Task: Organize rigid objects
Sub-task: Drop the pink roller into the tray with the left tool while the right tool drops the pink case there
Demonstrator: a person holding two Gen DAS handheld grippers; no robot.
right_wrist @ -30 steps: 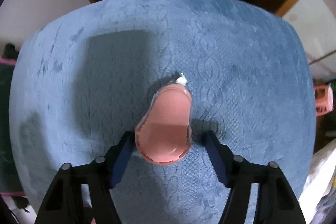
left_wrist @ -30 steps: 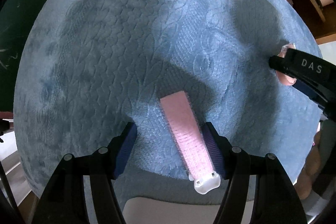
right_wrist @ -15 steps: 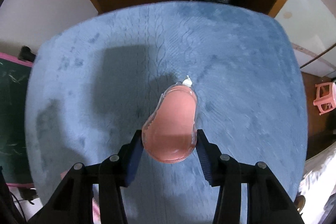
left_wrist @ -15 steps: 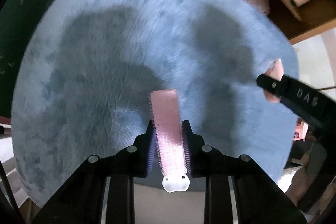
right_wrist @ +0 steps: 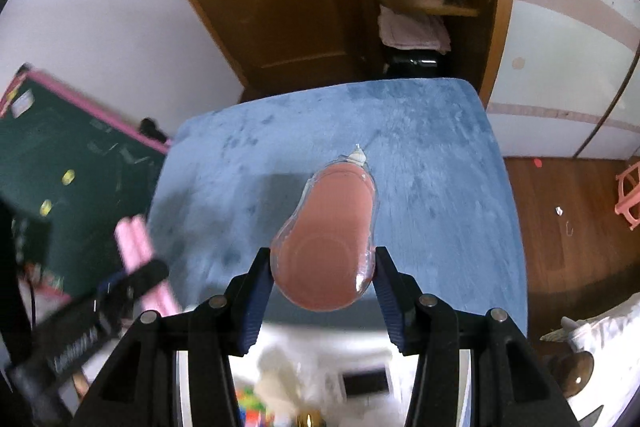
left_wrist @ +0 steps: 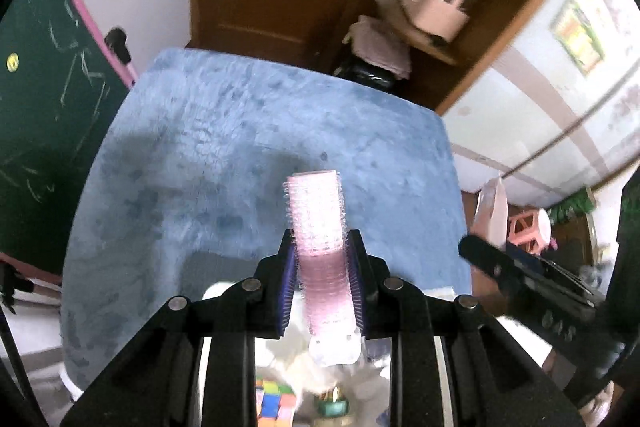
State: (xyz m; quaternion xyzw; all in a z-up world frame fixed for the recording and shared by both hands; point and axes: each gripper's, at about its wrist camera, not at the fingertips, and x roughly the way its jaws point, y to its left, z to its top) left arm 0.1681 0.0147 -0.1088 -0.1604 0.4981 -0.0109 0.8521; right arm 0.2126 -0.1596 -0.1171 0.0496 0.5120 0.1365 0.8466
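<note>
Left wrist view: left gripper [left_wrist: 320, 279] clamped on a pink hair roller [left_wrist: 320, 247], pads pressing its bristly sides near the capped end, far end jutting out over the blue mat [left_wrist: 200, 155]. Likely light, hollow, a little springy; bristles give grip, so little chance of slipping, though hard squeezing could dent the tube. Best held across the middle, as now or slightly further forward. Right wrist view: right gripper [right_wrist: 324, 279] closed on a pink pear-shaped case [right_wrist: 326, 239] with a clear shell and a small white tip, gripped at the widest part, lifted clear of the mat. Probably light, stiff, smooth and slippery; rounded sides could squirt out of the pads, so a hold across the broad belly seems safest. Left view alone shows coloured blocks [left_wrist: 274, 401] below the fingers; right view alone shows the roller from the side and bare wooden floor [right_wrist: 568, 227] beside the mat.
</note>
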